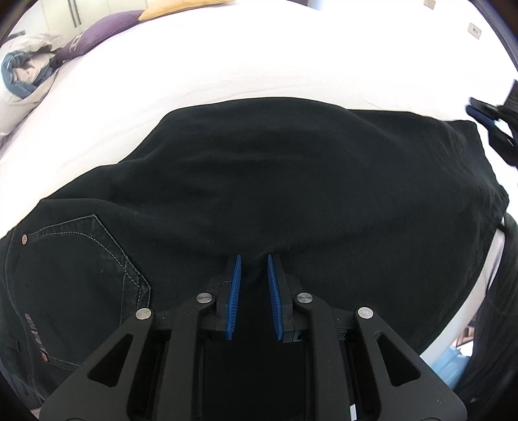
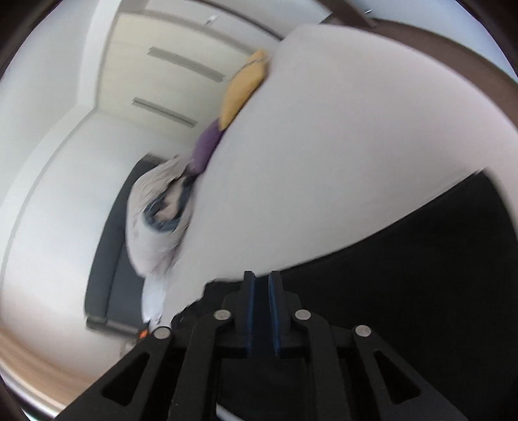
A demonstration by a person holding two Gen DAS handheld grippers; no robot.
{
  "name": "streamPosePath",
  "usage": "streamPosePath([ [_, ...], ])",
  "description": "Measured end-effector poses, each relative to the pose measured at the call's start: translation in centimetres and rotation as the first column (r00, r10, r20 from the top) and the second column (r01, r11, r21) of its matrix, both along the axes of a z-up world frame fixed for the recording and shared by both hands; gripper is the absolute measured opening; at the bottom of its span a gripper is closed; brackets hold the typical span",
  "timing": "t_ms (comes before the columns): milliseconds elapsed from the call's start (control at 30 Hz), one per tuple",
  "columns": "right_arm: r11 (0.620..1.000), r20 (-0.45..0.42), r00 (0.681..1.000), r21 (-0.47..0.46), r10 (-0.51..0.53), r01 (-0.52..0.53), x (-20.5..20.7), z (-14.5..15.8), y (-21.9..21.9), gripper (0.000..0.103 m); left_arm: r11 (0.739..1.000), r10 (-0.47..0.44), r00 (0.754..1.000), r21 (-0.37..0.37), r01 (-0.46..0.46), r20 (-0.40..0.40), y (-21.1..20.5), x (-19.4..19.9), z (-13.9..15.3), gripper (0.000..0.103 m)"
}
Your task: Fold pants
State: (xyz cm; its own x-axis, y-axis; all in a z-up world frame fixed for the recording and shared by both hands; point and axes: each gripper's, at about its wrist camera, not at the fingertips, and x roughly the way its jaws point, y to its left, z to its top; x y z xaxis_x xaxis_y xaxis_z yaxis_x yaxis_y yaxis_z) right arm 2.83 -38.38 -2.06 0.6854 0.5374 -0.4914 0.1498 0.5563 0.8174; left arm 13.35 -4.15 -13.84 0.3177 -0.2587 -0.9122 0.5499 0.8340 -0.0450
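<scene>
Black pants (image 1: 259,181) lie folded on the white bed (image 1: 259,58), a back pocket with pale stitching (image 1: 87,259) at the lower left. My left gripper (image 1: 254,259) is shut on a pinched fold of the pants at their near edge. My right gripper (image 2: 261,275) shows in its own tilted, blurred view with its blue pads nearly together and nothing visible between them; the black pants (image 2: 421,275) lie to its right and below. The right gripper also shows in the left wrist view (image 1: 485,119), just past the pants' far right corner.
A purple pillow (image 1: 97,32), a yellow pillow (image 1: 174,8) and a heap of clothes (image 1: 26,68) sit at the bed's far left. The bed's edge (image 1: 479,291) and a dark trouser leg run down the right side. The right wrist view shows a wardrobe (image 2: 162,81).
</scene>
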Motion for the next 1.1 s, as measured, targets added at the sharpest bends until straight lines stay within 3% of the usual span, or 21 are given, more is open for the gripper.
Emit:
streamPosePath([
  [100, 0.989, 0.001, 0.99, 0.029, 0.142, -0.142, 1.3, -1.6, 4.9, 0.024, 1.0, 0.003, 1.0, 0.017, -0.003, 0.006, 0.0, -0.6, 0.2, 0.017],
  [167, 0.994, -0.11, 0.988, -0.002, 0.109, -0.11, 2.6, -4.7, 5.1, 0.025, 1.0, 0.001, 1.0, 0.028, -0.001, 0.005, 0.0, -0.8, 0.5, 0.017],
  [233, 1.0, -0.201, 0.98, -0.008, 0.003, -0.005, 2.8, -7.3, 2.7, 0.0, 1.0, 0.008, 1.0, 0.021, -0.008, 0.0, 0.0, -0.7, 0.5, 0.017],
  [267, 0.998, -0.217, 0.975, 0.006, -0.054, 0.057, 2.6, -8.0, 0.7, 0.0, 1.0, 0.015, 1.0, 0.011, -0.015, -0.005, 0.1, -0.6, 0.6, 0.017],
  [300, 0.996, -0.207, 0.974, 0.004, -0.088, 0.091, 2.5, -7.9, -0.6, 0.0, 1.0, 0.026, 1.0, 0.005, -0.026, -0.012, 0.2, -0.4, 0.7, 0.017],
  [367, 0.98, -0.186, 0.965, -0.103, -0.187, 0.17, 2.2, -6.6, -3.2, 0.0, 0.999, 0.042, 0.999, 0.001, -0.042, -0.009, -0.2, -0.2, 1.4, 0.017],
  [433, 0.967, -0.168, 0.955, -0.109, -0.245, 0.229, 1.4, -6.3, -5.2, 0.0, 1.0, 0.014, 0.999, -0.028, -0.013, 0.031, -1.2, 0.0, 2.9, 0.017],
  [500, 0.966, -0.157, 0.956, -0.123, -0.247, 0.229, 1.4, -6.6, -5.4, 0.0, 0.998, -0.016, 0.999, -0.057, 0.019, 0.049, -2.6, 0.5, 4.0, 0.017],
  [567, 0.952, -0.123, 0.962, -0.224, -0.242, 0.211, 2.2, -6.1, -3.9, 0.0, 0.993, -0.072, 0.996, -0.087, 0.076, 0.046, -5.1, 1.5, 4.5, 0.017],
  [633, 0.94, -0.108, 0.965, -0.275, -0.24, 0.203, 2.7, -5.9, -3.1, 0.0, 0.99, -0.129, 0.991, -0.045, 0.131, 0.045, -7.4, 2.5, 3.6, 0.017],
  [700, 0.943, -0.113, 0.962, -0.255, -0.247, 0.212, 3.1, -6.0, -3.5, 0.0, 0.99, -0.137, 0.99, 0.012, 0.137, 0.012, -8.9, 4.3, 1.3, 0.017],
  [833, 0.948, -0.12, 0.962, -0.24, -0.245, 0.211, 2.2, -6.0, -5.2, 0.0, 0.993, -0.09, 0.995, -0.085, 0.086, -0.045, -8.7, 7.9, -0.4, 0.017],
  [933, 0.938, -0.137, 0.958, -0.277, -0.253, 0.208, 1.0, -4.7, -5.4, 0.0, 0.993, -0.073, 0.996, -0.098, 0.067, -0.058, -8.4, 9.8, -0.7, 0.017],
  [1000, 0.936, -0.13, 0.963, -0.296, -0.236, 0.189, 0.1, -3.0, -4.7, 0.008, 0.993, -0.055, 0.997, -0.104, 0.05, -0.047, -8.0, 10.4, -0.5, 0.017],
  [1067, 0.954, -0.087, 0.976, -0.244, -0.199, 0.173, -1.3, -1.6, -3.9, 0.016, 0.999, -0.007, 0.999, -0.04, 0.008, 0.033, -7.2, 10.3, 0.6, 0.017],
  [1100, 0.968, -0.062, 0.986, -0.212, -0.154, 0.138, -1.9, -1.0, -2.8, 0.026, 0.998, 0.008, 0.999, -0.065, -0.005, 0.051, -6.4, 10.0, 1.4, 0.017],
])
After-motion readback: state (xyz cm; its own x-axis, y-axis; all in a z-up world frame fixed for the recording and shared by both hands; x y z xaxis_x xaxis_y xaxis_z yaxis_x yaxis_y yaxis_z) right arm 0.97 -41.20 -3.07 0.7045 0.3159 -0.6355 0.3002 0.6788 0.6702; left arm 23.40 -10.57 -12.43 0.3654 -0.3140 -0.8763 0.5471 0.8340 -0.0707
